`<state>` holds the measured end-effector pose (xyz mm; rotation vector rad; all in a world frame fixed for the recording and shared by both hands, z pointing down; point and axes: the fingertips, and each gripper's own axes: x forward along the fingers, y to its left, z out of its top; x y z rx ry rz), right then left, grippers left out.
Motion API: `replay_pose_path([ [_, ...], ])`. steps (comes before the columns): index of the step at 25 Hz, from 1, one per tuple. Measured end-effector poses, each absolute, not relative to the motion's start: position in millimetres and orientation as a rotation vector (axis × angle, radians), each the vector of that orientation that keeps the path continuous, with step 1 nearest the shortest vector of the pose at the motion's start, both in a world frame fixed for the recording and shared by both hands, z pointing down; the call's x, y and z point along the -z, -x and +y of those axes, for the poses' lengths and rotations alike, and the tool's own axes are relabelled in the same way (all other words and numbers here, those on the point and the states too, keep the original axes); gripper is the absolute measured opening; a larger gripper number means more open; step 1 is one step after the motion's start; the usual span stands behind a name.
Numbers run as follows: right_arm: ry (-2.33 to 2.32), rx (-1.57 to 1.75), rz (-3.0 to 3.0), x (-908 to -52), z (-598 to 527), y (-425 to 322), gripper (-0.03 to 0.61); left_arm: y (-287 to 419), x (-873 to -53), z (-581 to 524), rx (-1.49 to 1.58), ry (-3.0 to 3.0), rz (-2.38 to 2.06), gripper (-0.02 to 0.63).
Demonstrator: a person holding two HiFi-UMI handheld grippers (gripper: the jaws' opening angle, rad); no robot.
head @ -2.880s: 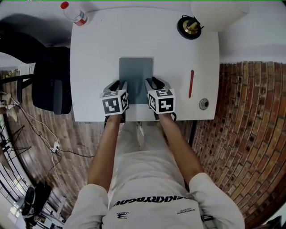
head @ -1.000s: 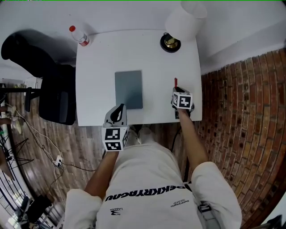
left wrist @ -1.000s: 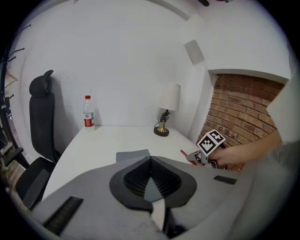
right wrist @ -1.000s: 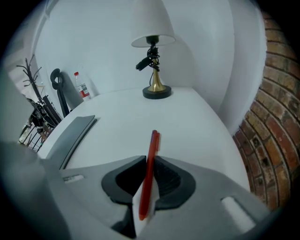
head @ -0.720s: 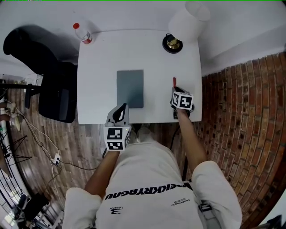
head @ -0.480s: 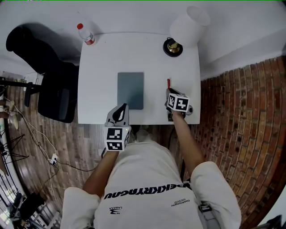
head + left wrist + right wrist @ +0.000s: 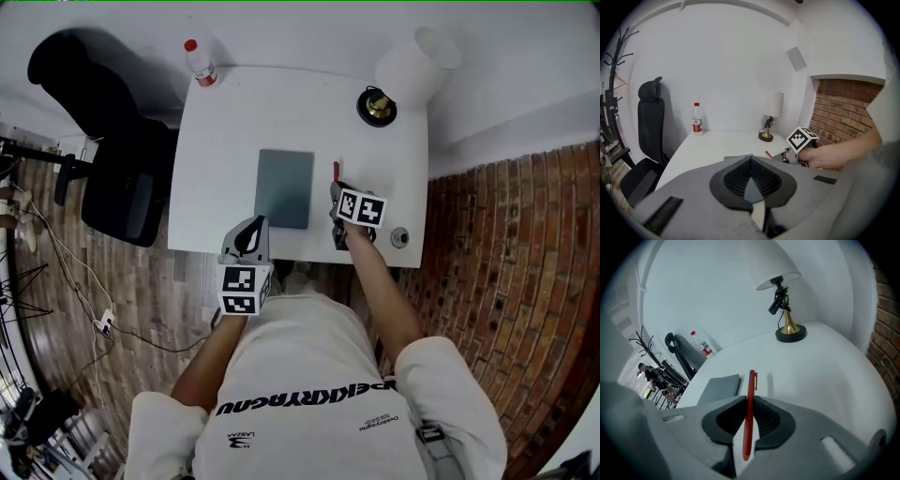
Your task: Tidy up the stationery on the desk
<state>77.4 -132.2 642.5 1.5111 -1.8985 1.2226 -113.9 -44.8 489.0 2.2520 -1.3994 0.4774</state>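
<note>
My right gripper (image 7: 336,191) is shut on a red pen (image 7: 749,404) and holds it above the white desk (image 7: 253,112), just right of the grey notebook (image 7: 285,187). The pen's tip (image 7: 337,170) pokes out ahead of the jaws, pointing to the desk's far side. In the right gripper view the notebook (image 7: 718,387) lies ahead and to the left. My left gripper (image 7: 246,242) hangs off the desk's near edge, jaws shut with nothing between them. The left gripper view shows the right gripper's marker cube (image 7: 802,138) over the desk.
A table lamp with a brass foot (image 7: 378,104) stands at the desk's far right corner. A water bottle with a red cap (image 7: 200,63) is at the far left corner. A small round metal thing (image 7: 399,236) sits near the right front corner. A black office chair (image 7: 117,173) is left of the desk.
My right gripper has lifted the red pen off the desk's right side and carried it left toward the notebook. The left gripper stayed at the near edge.
</note>
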Motion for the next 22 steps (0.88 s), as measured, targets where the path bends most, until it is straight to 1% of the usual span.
replay_pose_path([
  [13,-1.491,-1.333,-1.865,-663.0,-133.0,-41.3,0.047,120.6,-496.8,-36.8,-0.503,-2.25,-1.393,-0.002],
  [22,-1.509,-1.376,-1.83,-675.1,-131.3,-34.1,0.048,116.6,-501.0,-30.3,-0.526,-2.269,-1.372,-0.002],
])
